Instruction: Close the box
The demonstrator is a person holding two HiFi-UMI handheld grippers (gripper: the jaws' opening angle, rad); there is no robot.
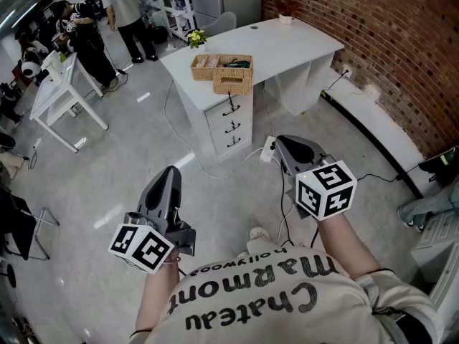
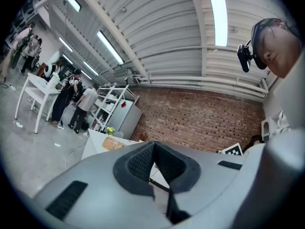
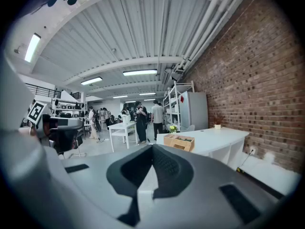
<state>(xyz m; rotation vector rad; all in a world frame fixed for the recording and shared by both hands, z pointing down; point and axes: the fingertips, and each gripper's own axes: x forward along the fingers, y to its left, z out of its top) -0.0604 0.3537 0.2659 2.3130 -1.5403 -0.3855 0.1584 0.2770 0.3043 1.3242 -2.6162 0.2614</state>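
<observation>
Ahead, open box (image 1: pixel 221 69) on desk (image 1: pixel 287 45)

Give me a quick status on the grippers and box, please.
Left gripper and right gripper shut, empty. Wicker box open on white desk, untouched, well ahead. Power strip on floor between.

The left gripper (image 1: pixel 171 174) and the right gripper (image 1: pixel 287 145) are held apart, side by side, both pointing forward. On each gripper the jaws are fully together. Nothing is between them.
</observation>
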